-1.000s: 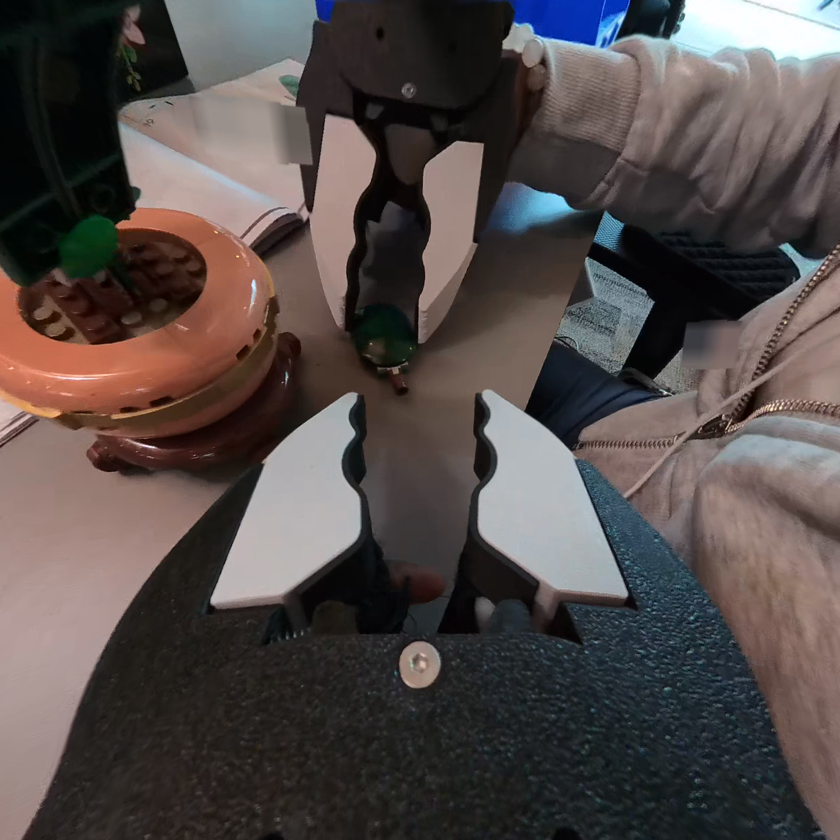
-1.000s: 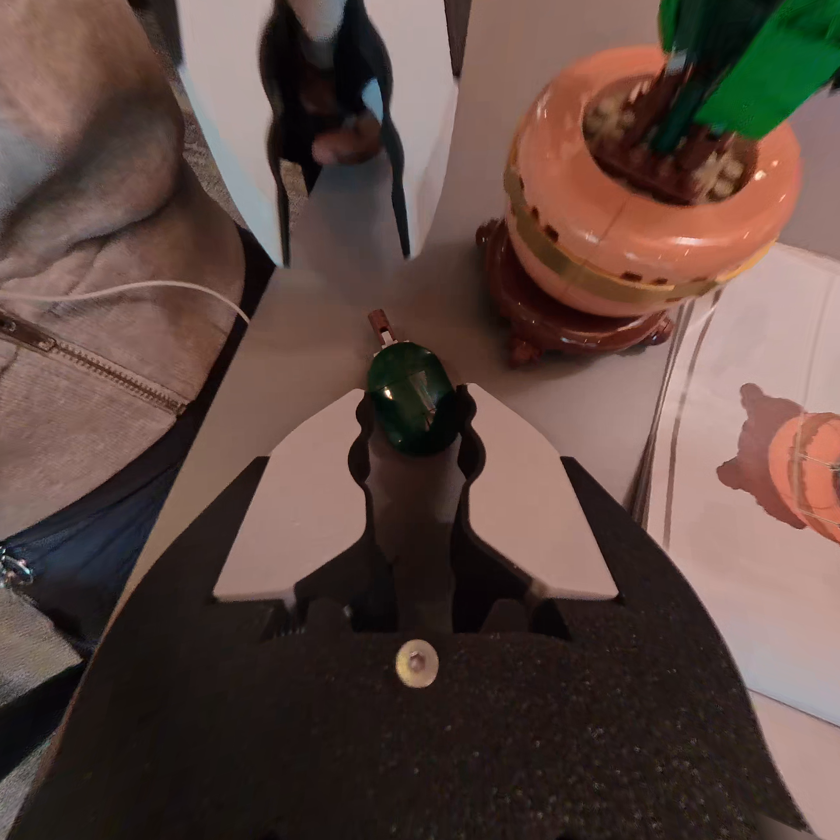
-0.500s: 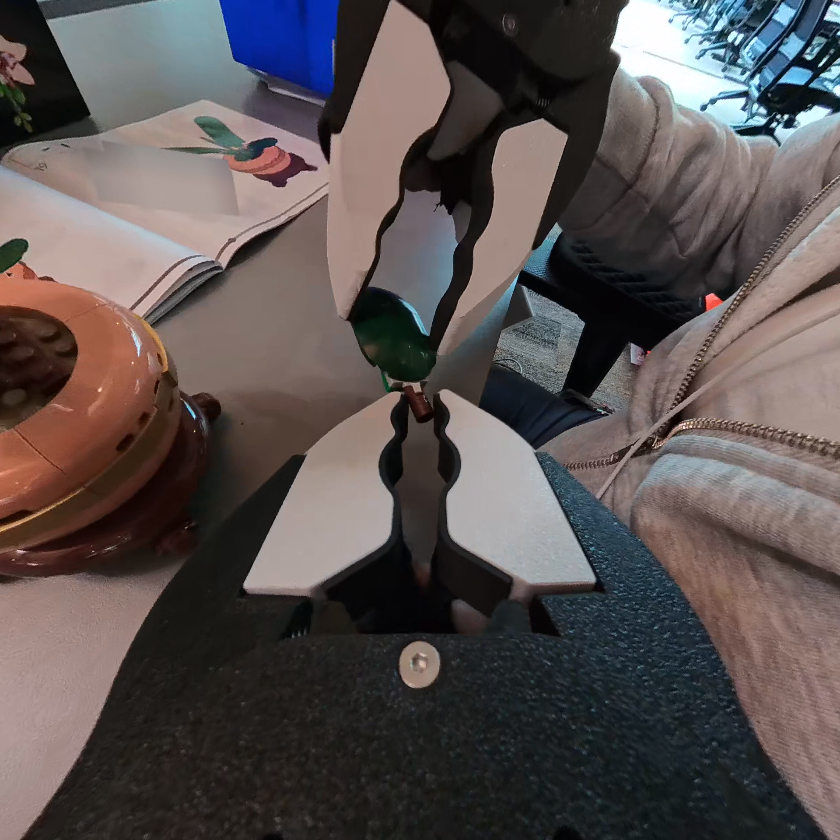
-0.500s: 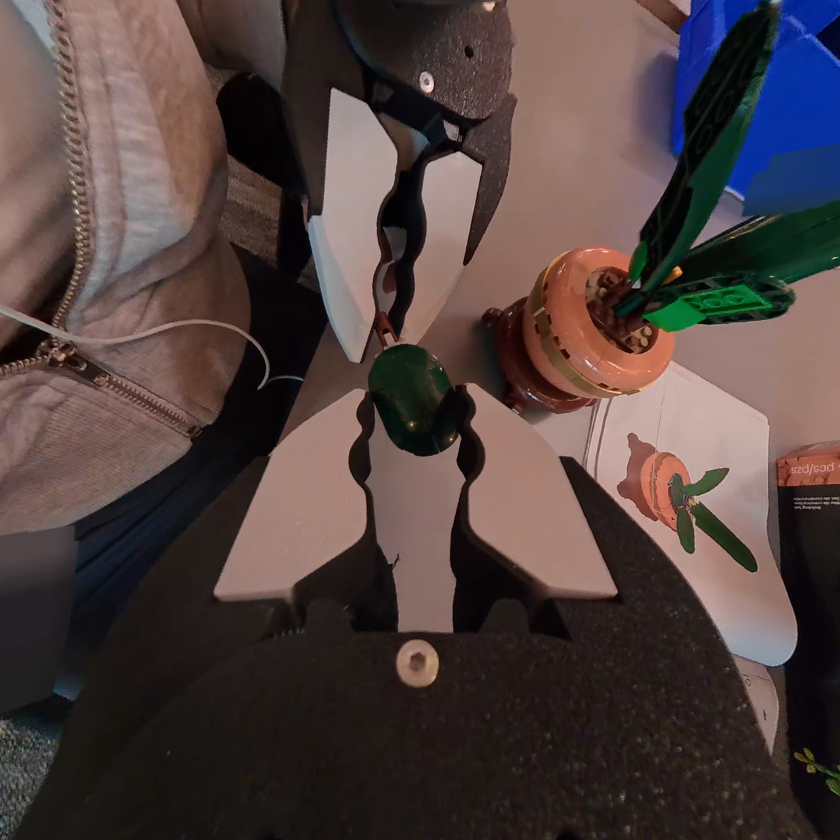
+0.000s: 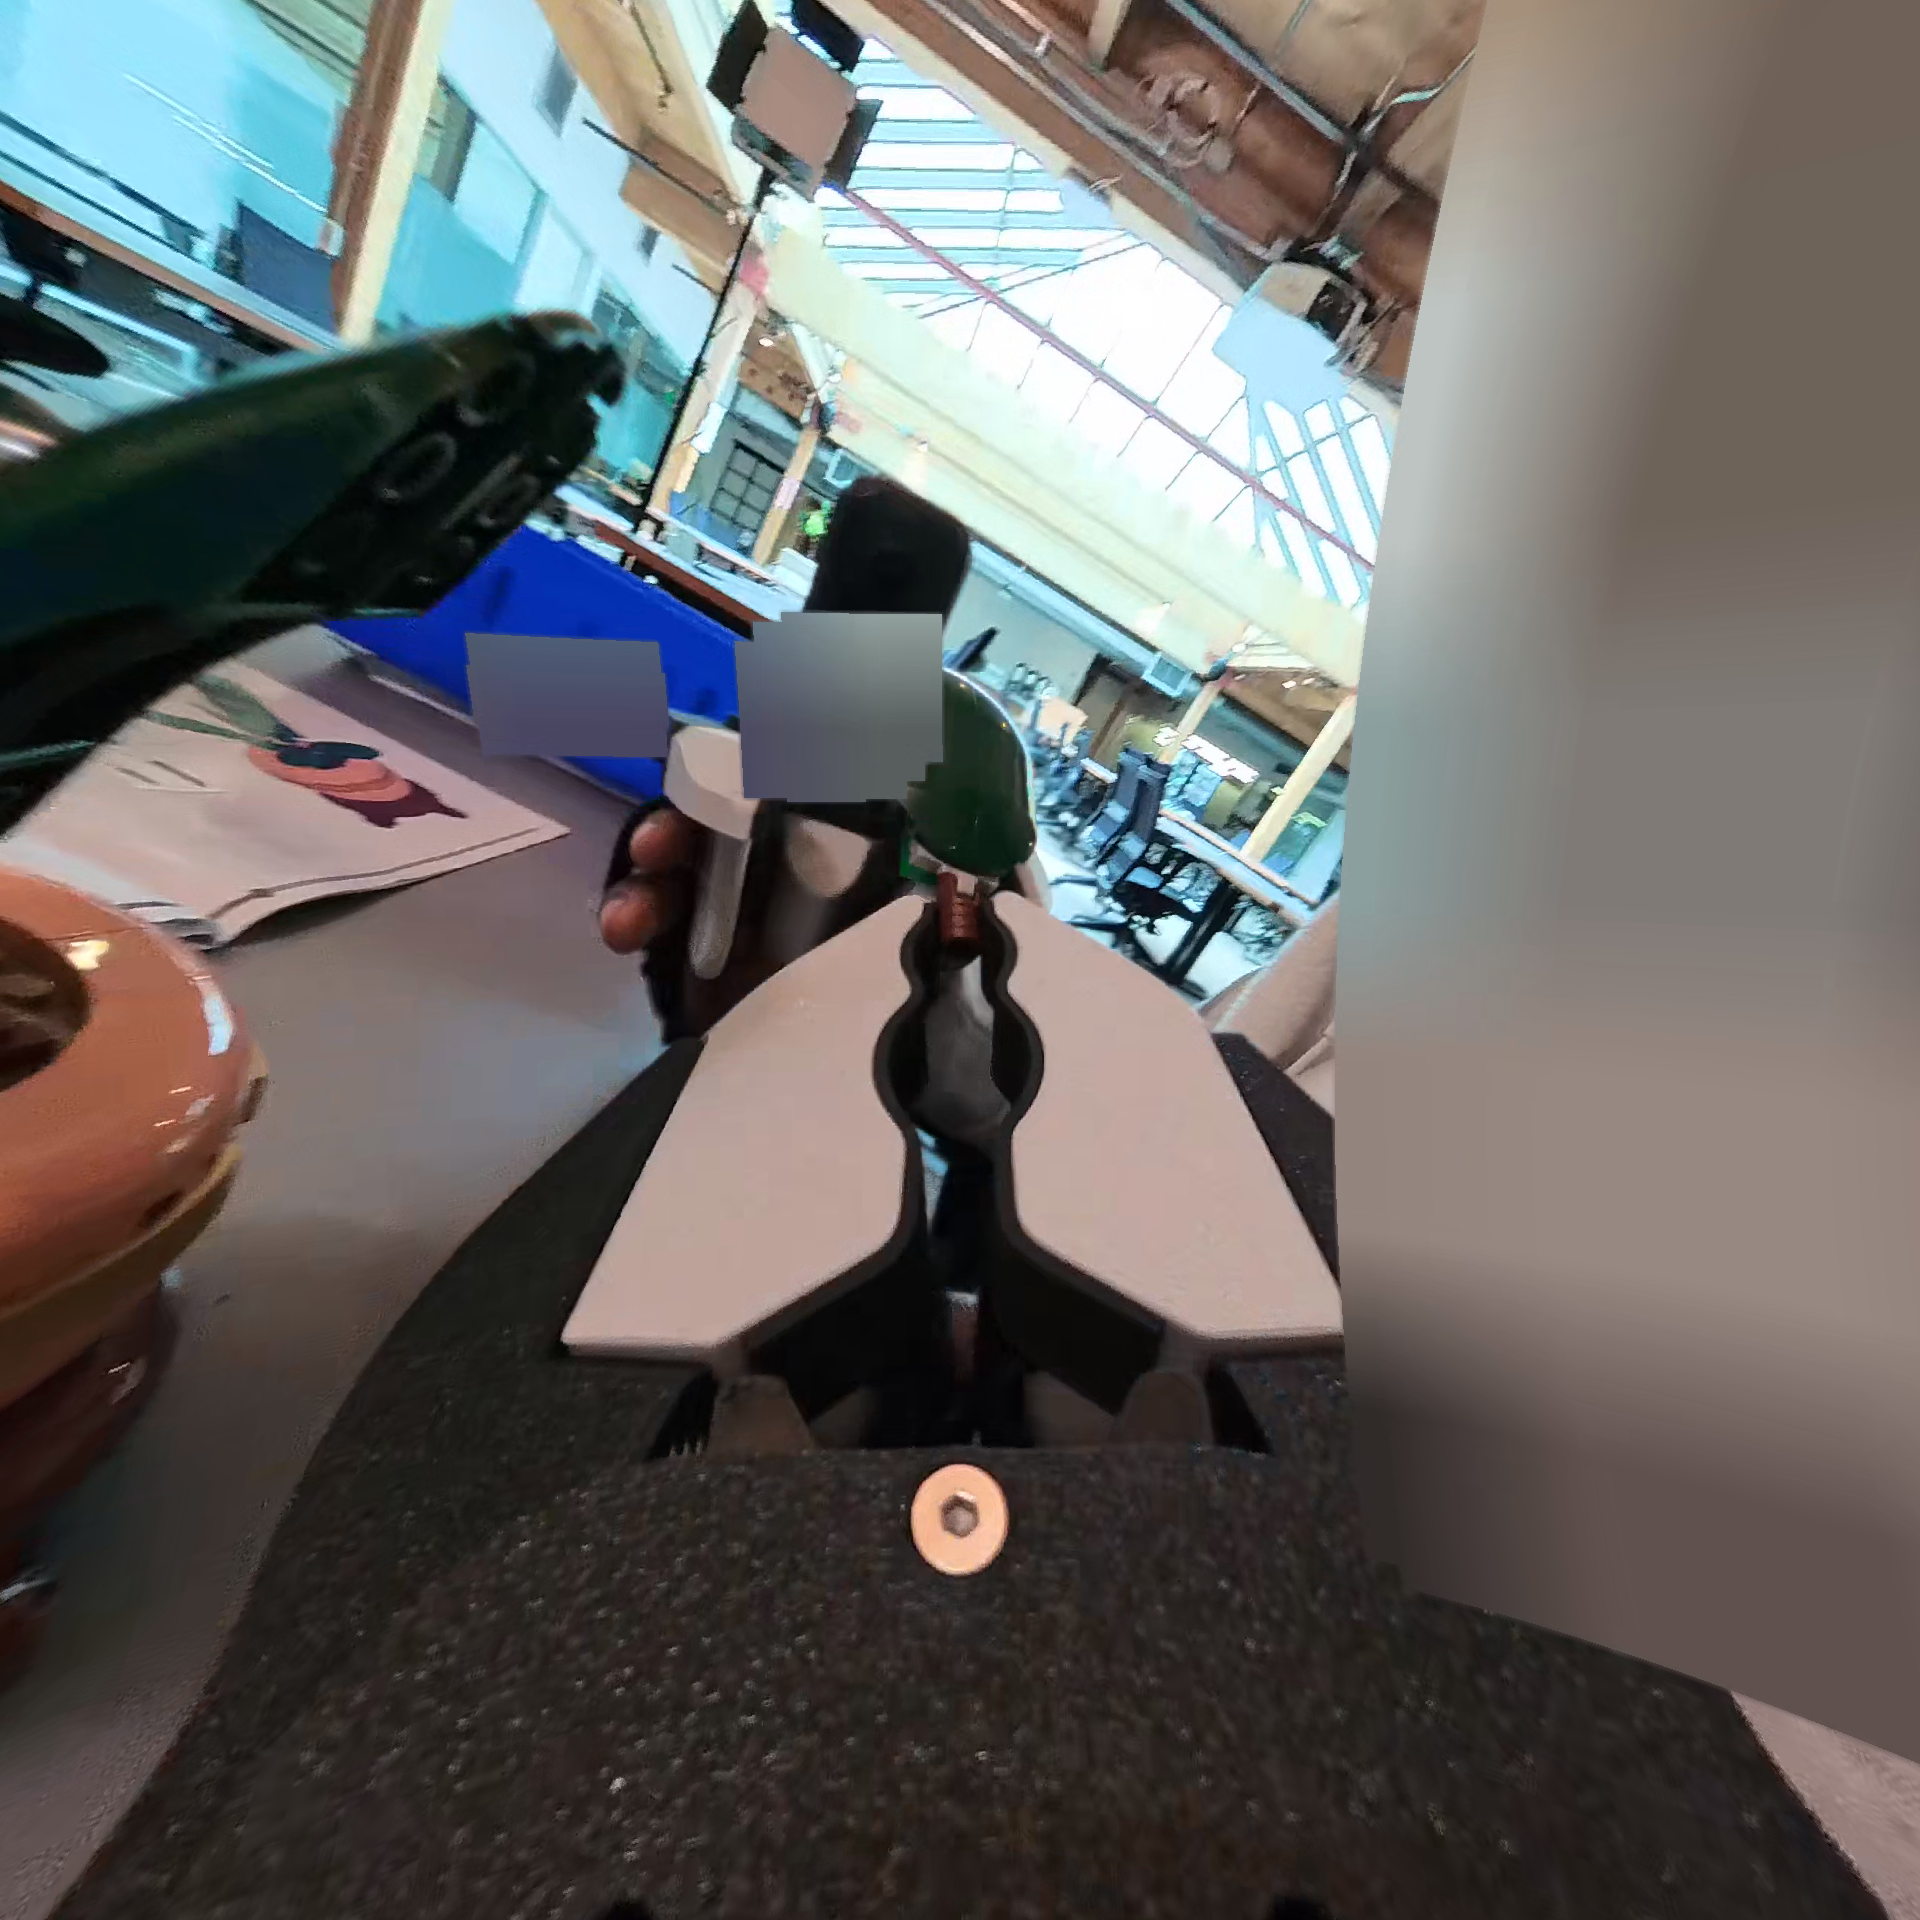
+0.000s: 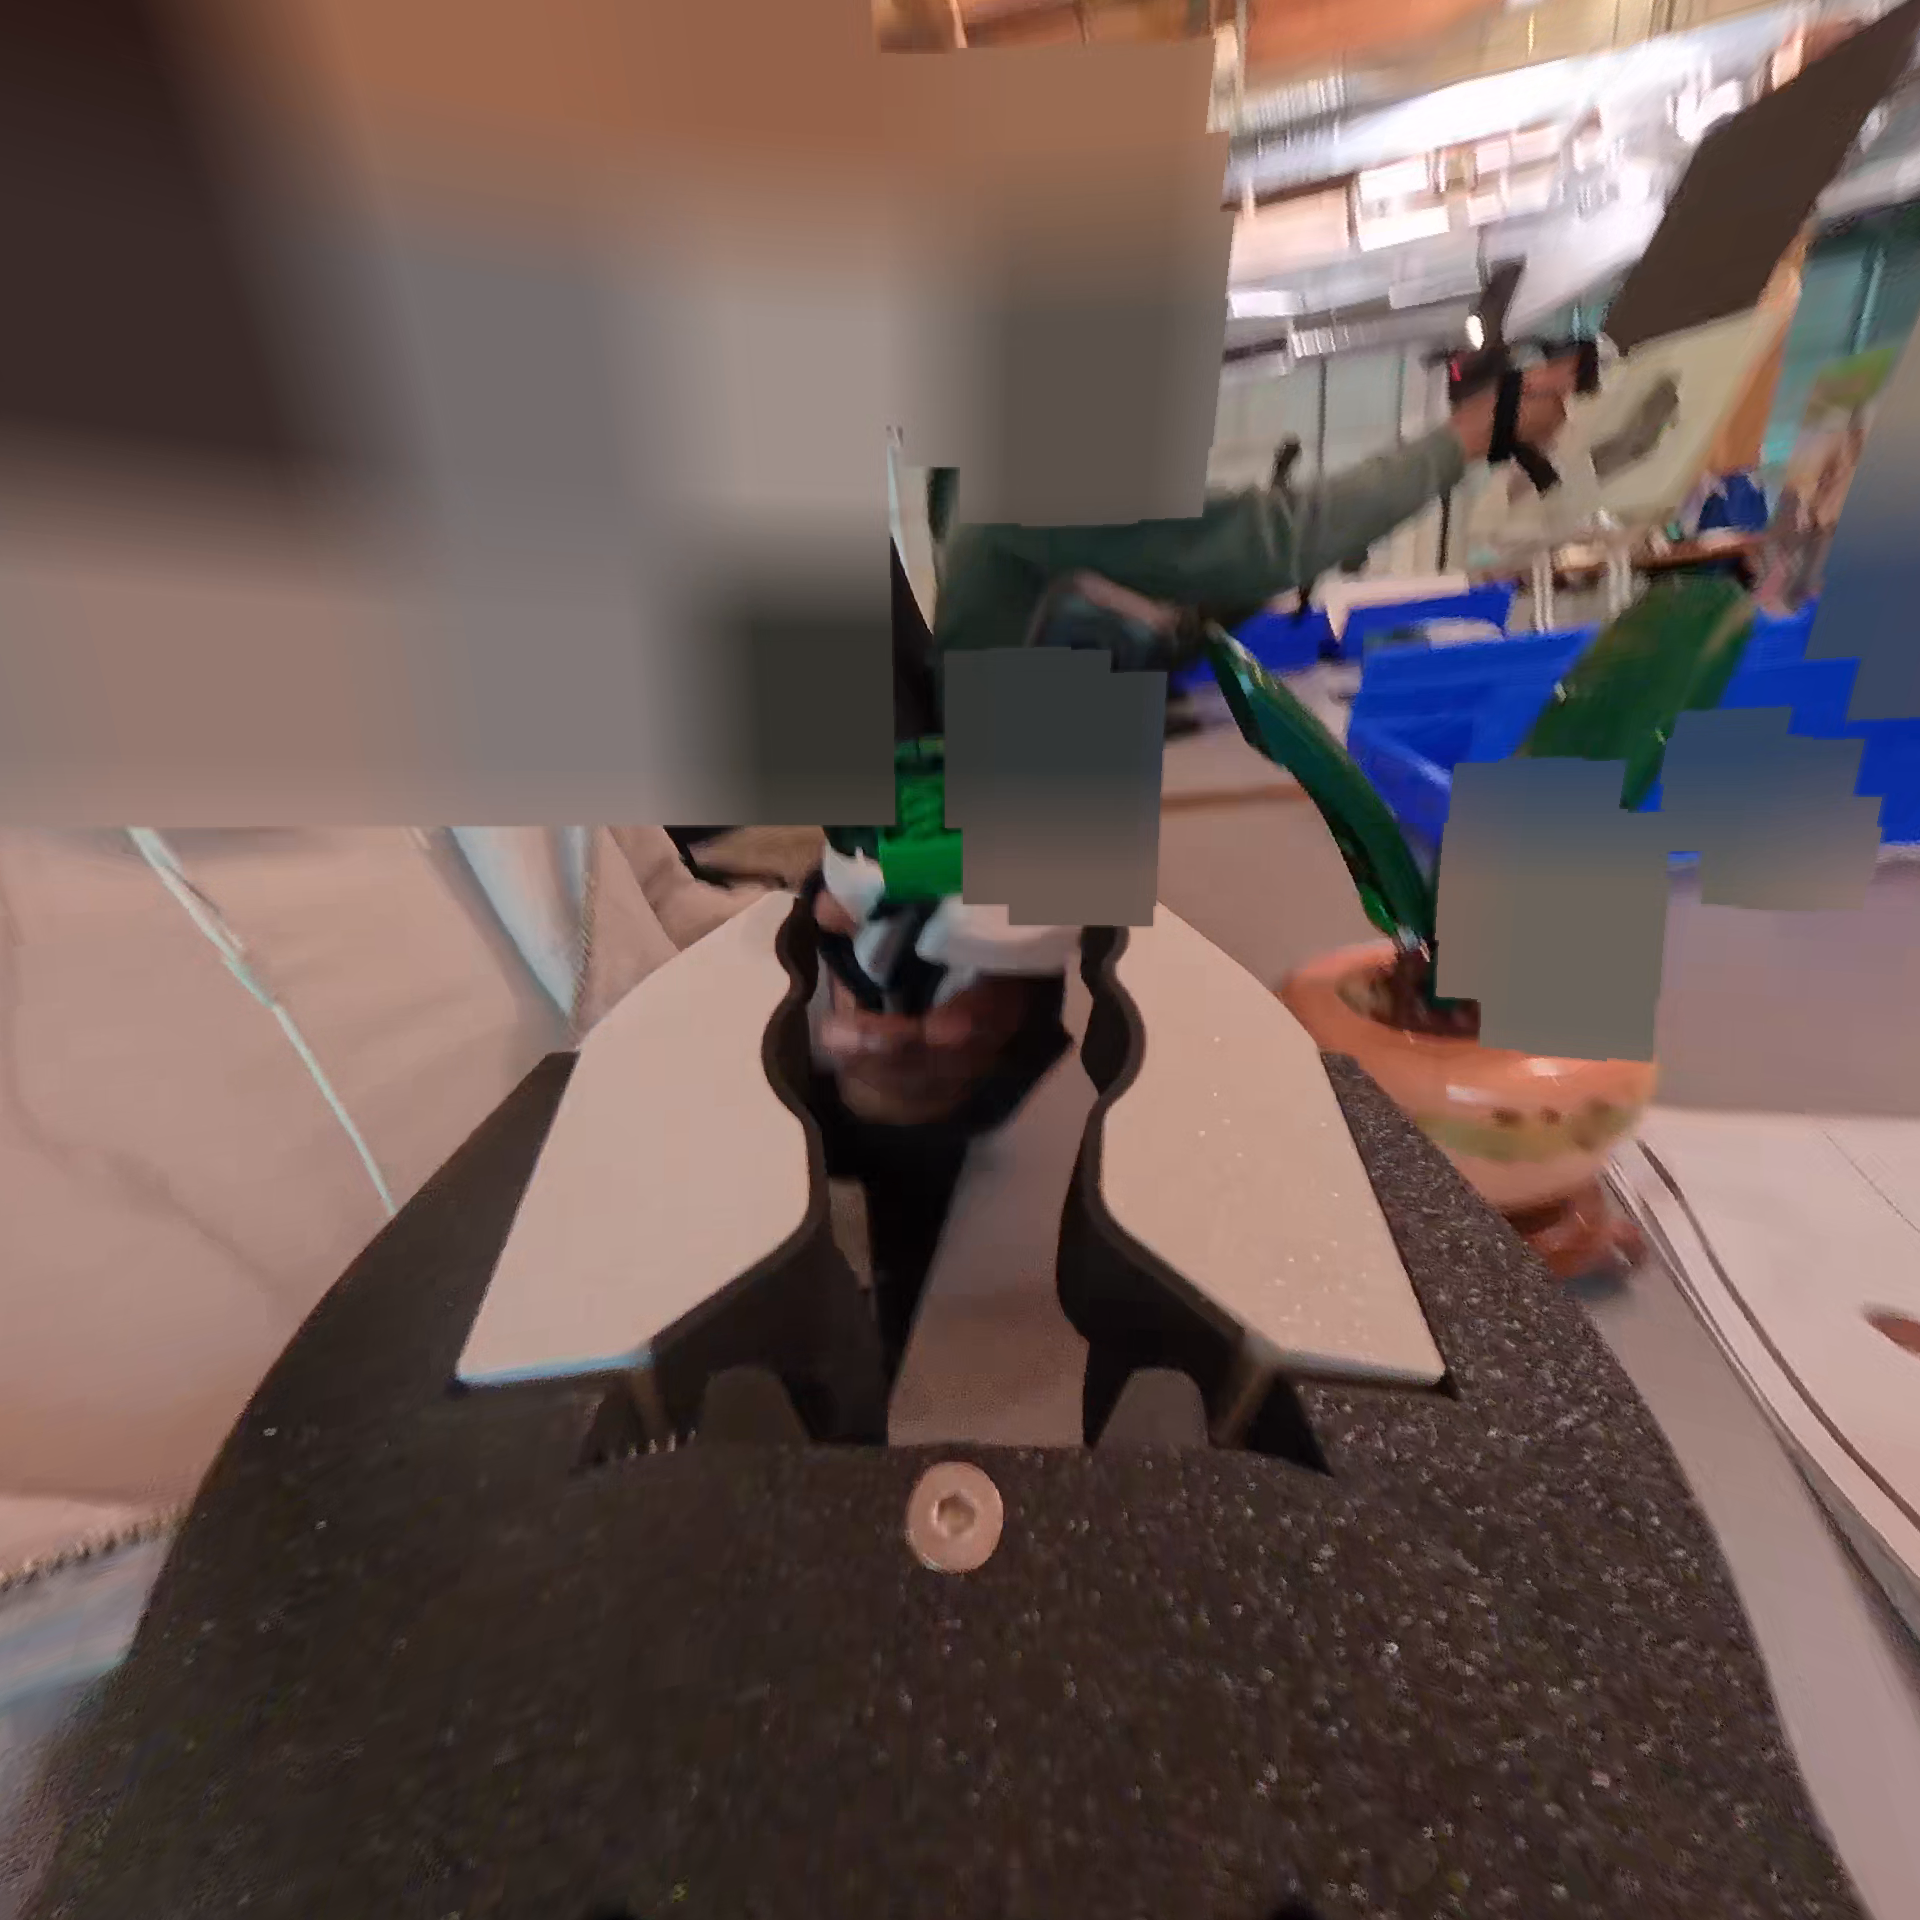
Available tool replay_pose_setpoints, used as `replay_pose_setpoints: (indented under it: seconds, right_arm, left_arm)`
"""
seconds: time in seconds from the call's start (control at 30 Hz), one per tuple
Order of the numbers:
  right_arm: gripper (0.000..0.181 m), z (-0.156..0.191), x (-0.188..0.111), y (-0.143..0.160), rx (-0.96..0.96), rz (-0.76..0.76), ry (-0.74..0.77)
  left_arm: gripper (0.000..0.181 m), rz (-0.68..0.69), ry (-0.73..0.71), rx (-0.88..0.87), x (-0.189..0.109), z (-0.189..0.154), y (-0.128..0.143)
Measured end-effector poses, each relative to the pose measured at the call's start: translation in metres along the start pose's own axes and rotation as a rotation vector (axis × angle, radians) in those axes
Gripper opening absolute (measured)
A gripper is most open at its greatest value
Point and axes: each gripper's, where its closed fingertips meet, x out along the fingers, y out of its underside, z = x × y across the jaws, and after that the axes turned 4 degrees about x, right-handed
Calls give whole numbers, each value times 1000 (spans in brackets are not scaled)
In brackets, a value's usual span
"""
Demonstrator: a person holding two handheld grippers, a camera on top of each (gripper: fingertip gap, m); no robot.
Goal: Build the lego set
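Left gripper (image 5: 957, 925) fingertips pinching brown stem (upright), green bud (image 5: 977, 790) topmost.

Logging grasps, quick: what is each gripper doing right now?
Left gripper: closed on the brown peg of the dark green piece.
Right gripper: fingers apart; the tips are hidden, so whether it grips anything cannot be told.

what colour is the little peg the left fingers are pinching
Reddish brown peg, below a dark green leaf piece. Left wrist view shows it best.
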Motion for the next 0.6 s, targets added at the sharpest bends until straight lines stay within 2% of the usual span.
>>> replay_pose_setpoints:
  seconds: [0.1, 0.3, 0.37, 0.47, 0.6]
  right_arm:
    - [41, 9, 5, -18, 24, -125, -72]
    - [34, 10, 10, -14, -19, -54, -52]
    - [34, 6, 8, -18, -5, -48, -14]
    - [34, -20, 0, -24, 15, -11, 175]
    - [34, -54, -7, -21, 10, 69, 416]
  left_arm:
    - [6, -31, 42, -35, 6, -5, 0]
    - [6, -81, 89, -81, 8, -9, -2]
    - [13, -52, 67, -60, 4, -6, 0]
    - [45, 65, -66, 58, -21, 6, -3]
    - [61, 282, -458, 469, -89, 49, -32]
